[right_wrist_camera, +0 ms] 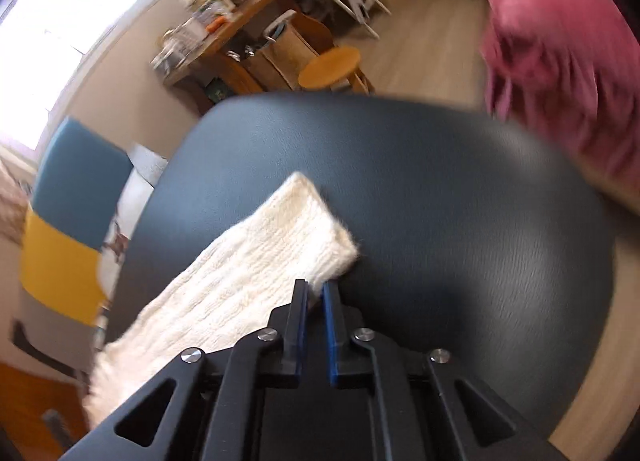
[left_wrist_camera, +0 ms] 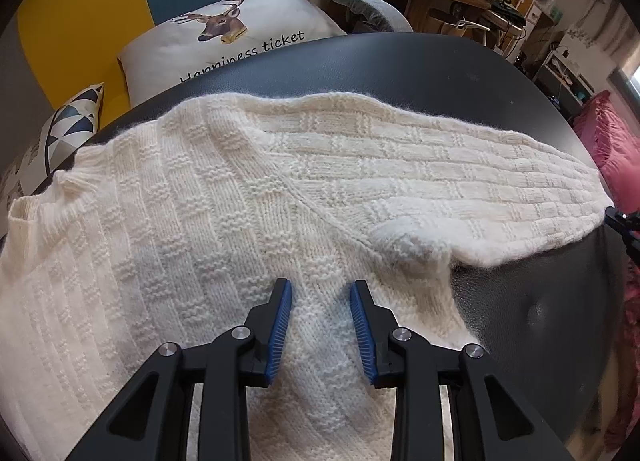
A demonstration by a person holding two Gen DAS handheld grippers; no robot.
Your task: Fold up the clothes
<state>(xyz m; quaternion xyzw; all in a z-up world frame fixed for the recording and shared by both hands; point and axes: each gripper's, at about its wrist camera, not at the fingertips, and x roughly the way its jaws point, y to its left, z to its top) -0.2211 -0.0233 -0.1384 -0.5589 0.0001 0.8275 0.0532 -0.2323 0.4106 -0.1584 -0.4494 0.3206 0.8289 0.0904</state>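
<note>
On the far left of the left wrist view the sweater's point(left_wrist_camera: 192, 221) ribbed collar point(left_wrist_camera: 36, 197) hangs toward the edge of the dark counter point(left_wrist_camera: 460, 73), and the cream knit body lies flat across most of that surface. The flat spread is what a fold needs: seams and edges are easy to find. Near the middle, the left claw point(left_wrist_camera: 320, 291) hovers low over the body with its blue pads wide apart and nothing between them, probably placed to pin the cloth down or to pick a fold line near the armpit seam. Further right, one sleeve point(left_wrist_camera: 460, 189) stretches out straight toward the counter's edge. At its end, the right wrist view shows the right claw point(right_wrist_camera: 316, 287) nearly closed, pinching the corner of the cuff point(right_wrist_camera: 308, 229); that picture is blurred, so how firmly the knit is caught is hard to judge. Holding the sleeve by its tip suits swinging it back across the body as the first fold
</note>
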